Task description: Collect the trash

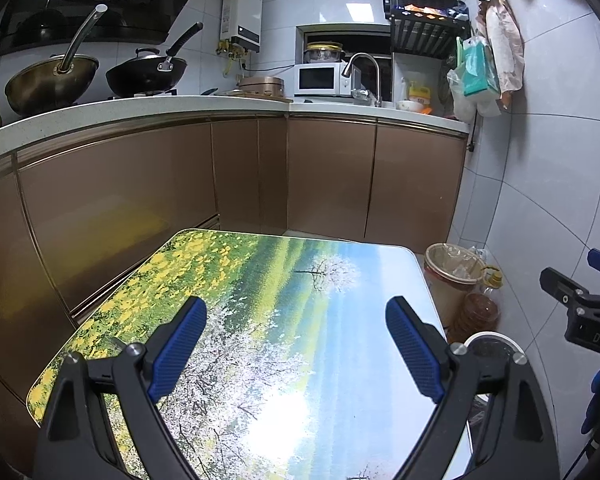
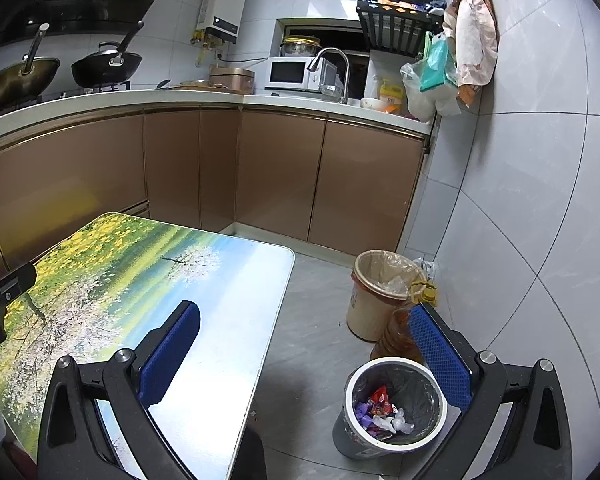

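Right wrist view shows my right claw [image 2: 304,352] spread apart and empty above the bin [image 2: 396,410] holding wrappers [image 2: 380,412], while my left claw [image 1: 296,344] gapes over the bare bench [image 1: 300,280]; swinging low could tip that light bin.

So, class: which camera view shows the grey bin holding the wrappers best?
The right wrist view: the grey bin sits in the open, and you look down onto the wrappers inside. The left wrist view shows only part of its white rim behind the left gripper.
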`<move>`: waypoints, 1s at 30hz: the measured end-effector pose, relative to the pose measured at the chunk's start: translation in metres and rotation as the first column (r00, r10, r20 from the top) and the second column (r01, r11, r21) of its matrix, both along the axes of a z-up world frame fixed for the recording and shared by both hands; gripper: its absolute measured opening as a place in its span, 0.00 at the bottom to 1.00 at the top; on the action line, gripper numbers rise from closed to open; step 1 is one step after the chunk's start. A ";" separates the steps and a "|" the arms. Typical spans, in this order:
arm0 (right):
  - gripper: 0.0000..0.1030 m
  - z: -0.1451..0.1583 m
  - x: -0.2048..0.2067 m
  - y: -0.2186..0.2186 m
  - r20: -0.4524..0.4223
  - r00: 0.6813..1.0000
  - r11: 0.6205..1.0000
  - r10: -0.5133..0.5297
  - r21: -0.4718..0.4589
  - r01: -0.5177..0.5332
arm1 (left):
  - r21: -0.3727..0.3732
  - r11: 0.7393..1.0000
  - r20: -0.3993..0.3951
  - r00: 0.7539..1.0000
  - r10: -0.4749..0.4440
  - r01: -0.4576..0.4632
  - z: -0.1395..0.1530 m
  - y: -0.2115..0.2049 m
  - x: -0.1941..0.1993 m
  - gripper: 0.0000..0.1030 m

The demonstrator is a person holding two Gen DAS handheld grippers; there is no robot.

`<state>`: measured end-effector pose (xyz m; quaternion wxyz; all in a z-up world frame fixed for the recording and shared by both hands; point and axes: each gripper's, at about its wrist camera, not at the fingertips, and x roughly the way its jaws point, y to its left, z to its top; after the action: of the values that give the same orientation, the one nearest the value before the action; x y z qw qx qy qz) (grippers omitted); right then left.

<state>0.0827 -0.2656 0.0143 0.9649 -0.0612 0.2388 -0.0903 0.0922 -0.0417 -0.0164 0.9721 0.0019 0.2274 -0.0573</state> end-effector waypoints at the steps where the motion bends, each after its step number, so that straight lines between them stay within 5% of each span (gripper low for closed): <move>1: 1.00 0.000 -0.001 0.001 0.001 1.000 1.000 0.001 -0.002 -0.001 | 0.000 1.000 0.000 1.000 0.000 0.000 0.000 0.000 0.000 0.88; 30: 1.00 0.008 -0.002 0.029 -0.008 1.000 0.997 0.030 -0.075 -0.031 | -0.044 0.999 0.003 1.000 0.011 -0.011 -0.003 0.021 -0.003 0.88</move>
<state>0.0802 -0.2367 0.0221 0.9624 -0.1014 0.2376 -0.0843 0.0887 -0.0209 -0.0195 0.9726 -0.0204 0.2244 -0.0568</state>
